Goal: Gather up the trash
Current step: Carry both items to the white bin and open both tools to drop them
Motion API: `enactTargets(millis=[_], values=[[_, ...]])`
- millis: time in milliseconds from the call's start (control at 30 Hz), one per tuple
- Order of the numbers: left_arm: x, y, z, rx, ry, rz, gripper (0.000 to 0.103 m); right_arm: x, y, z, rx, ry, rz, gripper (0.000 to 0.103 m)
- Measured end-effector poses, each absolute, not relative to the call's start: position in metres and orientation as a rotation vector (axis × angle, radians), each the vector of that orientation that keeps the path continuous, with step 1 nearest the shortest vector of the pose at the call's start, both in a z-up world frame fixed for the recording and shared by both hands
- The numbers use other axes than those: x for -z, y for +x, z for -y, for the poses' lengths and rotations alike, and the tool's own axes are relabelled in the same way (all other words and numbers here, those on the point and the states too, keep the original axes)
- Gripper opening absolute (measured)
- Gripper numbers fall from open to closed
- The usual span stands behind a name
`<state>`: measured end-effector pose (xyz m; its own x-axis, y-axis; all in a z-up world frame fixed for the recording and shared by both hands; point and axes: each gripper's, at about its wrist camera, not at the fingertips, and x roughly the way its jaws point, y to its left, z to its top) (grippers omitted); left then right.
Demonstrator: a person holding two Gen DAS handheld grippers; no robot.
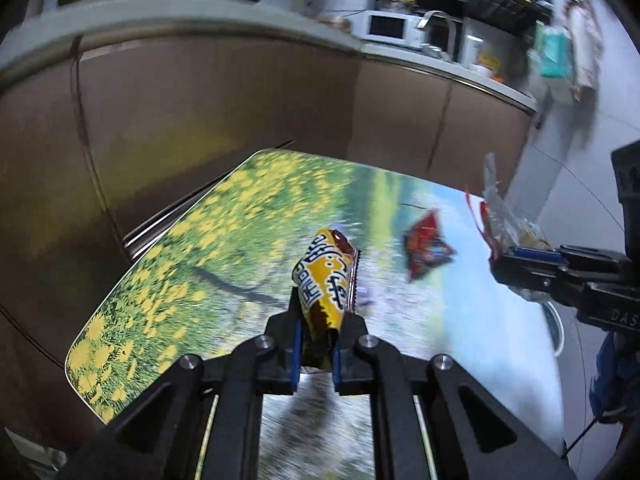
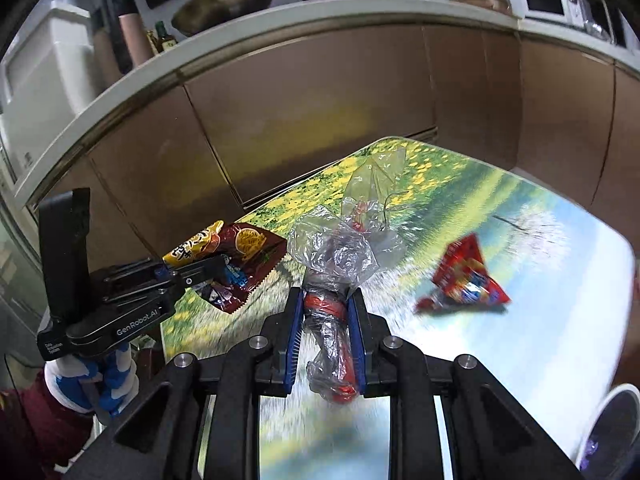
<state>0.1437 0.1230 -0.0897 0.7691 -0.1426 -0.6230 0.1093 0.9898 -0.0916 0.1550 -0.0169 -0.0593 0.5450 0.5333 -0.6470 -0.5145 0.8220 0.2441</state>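
Observation:
My left gripper (image 1: 316, 320) is shut on a crumpled yellow and brown snack wrapper (image 1: 326, 276), which it holds above the flower-print table (image 1: 200, 248). The right wrist view shows that same gripper (image 2: 192, 270) at the left with the wrapper (image 2: 236, 248) in it. My right gripper (image 2: 326, 300) is shut on a scrunched clear plastic bag (image 2: 336, 256) with red material inside. The bag (image 1: 500, 216) and the right gripper (image 1: 520, 268) show at the right edge of the left wrist view. A red snack wrapper (image 2: 464, 280) (image 1: 426, 250) lies on the table between them.
Brown cabinet fronts (image 2: 312, 100) under a white counter stand close behind the table's far edge. A white round bin rim (image 2: 612, 420) shows past the table's right corner. A hand in a blue and white glove (image 2: 108, 380) holds the left gripper.

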Motion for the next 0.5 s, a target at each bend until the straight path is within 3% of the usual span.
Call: enactTargets(millis=[500], values=[[0.056,0.109,-0.028,0.268,0.033,-0.640,0.010,0.036,0.087,0.117,-0.546,0.147,-0.679,0.022]])
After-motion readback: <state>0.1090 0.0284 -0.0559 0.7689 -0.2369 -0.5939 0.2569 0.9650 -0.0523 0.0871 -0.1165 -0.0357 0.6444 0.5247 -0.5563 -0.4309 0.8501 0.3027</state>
